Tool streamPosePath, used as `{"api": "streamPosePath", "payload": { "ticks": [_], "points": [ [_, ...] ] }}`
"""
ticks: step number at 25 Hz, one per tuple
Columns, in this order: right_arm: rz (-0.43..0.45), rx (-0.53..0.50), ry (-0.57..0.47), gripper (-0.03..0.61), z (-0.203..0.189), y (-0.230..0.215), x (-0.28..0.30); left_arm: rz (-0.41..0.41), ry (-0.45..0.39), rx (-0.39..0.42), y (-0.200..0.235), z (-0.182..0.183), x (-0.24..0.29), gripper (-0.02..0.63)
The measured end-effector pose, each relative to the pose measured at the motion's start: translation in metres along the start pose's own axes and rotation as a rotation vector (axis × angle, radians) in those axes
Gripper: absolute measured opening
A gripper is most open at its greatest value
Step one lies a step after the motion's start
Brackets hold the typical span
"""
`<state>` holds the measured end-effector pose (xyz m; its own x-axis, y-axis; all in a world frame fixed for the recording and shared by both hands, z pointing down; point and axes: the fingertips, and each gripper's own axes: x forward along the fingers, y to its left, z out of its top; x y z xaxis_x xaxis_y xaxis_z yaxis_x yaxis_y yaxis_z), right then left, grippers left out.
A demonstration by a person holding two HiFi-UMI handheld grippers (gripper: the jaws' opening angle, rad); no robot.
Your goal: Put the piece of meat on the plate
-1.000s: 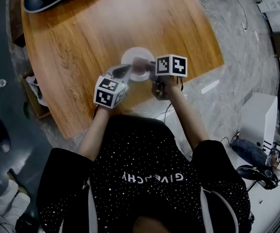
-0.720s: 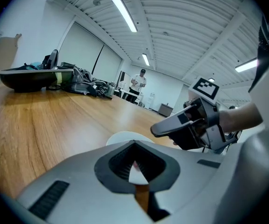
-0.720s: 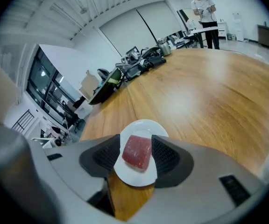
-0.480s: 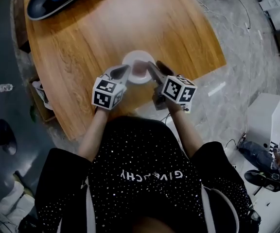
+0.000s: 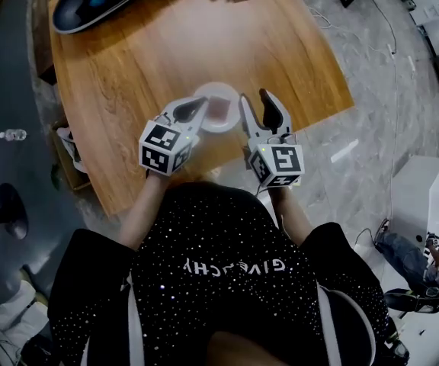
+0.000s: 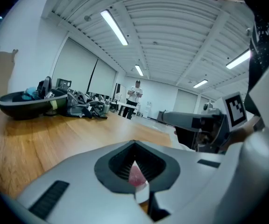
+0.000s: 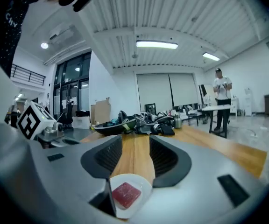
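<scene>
While its jaws are standing apart with nothing between them, having just been closing a little, the right gripper [image 7: 135,146] is hovering just short of the white plate [image 7: 144,181]. The left gripper [image 6: 134,144] is holding its jaws together, empty. The piece of meat [image 7: 126,193] is lying flat in the plate's middle on the wooden table [image 5: 166,44]. It is showing as a dark red slab, one corner pointing toward the right gripper, so nearly square that no long axis is telling. A second ago the right gripper was reaching over the plate; now it is sitting drawn back and rolled upright
</scene>
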<state>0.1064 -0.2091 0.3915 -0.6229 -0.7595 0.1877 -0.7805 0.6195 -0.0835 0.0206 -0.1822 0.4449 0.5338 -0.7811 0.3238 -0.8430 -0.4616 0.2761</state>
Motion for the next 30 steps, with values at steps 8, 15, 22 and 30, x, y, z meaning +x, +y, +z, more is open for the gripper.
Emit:
{"api": "streamPosePath", "payload": {
  "ticks": [8, 15, 22, 30],
  "points": [
    [-0.008, -0.051, -0.071, 0.015, 0.028, 0.002, -0.014, 0.006, -0.12, 0.088, -0.017, 0.058, -0.019, 0.008],
    [0.023, -0.134, -0.055, 0.012, 0.029, 0.013, -0.012, 0.019, -0.13, 0.109, -0.019, 0.063, -0.018, 0.008],
    [0.012, -0.136, -0.017, 0.012, 0.026, 0.011, -0.014, 0.023, -0.127, 0.11, -0.022, 0.061, -0.017, 0.008],
    [0.008, -0.142, -0.019, 0.011, 0.027, 0.01, -0.011, 0.018, -0.12, 0.107, -0.02, 0.057, -0.017, 0.008]
  ]
}}
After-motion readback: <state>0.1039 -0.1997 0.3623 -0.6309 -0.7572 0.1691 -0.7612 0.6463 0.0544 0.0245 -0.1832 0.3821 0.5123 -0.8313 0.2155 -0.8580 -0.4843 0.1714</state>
